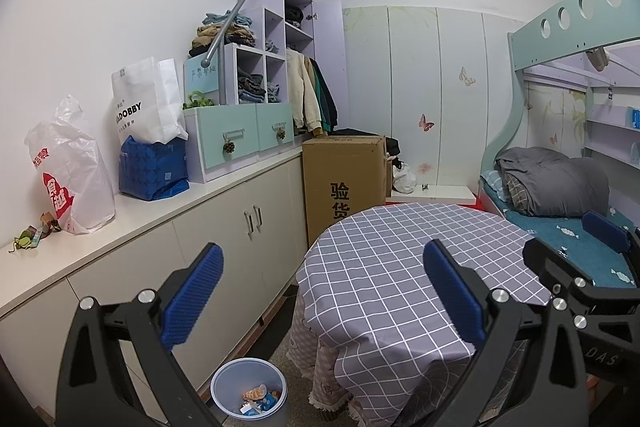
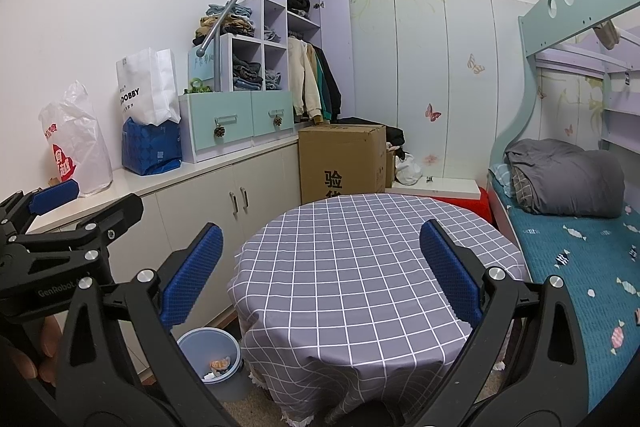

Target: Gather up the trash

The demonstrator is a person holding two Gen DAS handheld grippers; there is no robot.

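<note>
A grey-blue trash bin [image 1: 250, 391] stands on the floor left of the round table [image 1: 400, 267], with wrappers [image 1: 256, 399] inside; it also shows in the right wrist view [image 2: 212, 355]. Small crumpled wrappers [image 1: 30, 233] lie on the white counter at far left. My left gripper [image 1: 320, 291] is open and empty, above the table's left edge. My right gripper [image 2: 320, 267] is open and empty over the table. The right gripper [image 1: 592, 267] shows at the right of the left view, and the left gripper [image 2: 56, 211] at the left of the right view.
The counter [image 1: 160, 203] holds a white plastic bag [image 1: 72, 171], a blue bag [image 1: 154, 169], a white paper bag [image 1: 144, 99] and drawers with shelves [image 1: 240, 135]. A cardboard box [image 1: 344, 179] stands behind the table. A bunk bed [image 2: 580, 227] is at the right.
</note>
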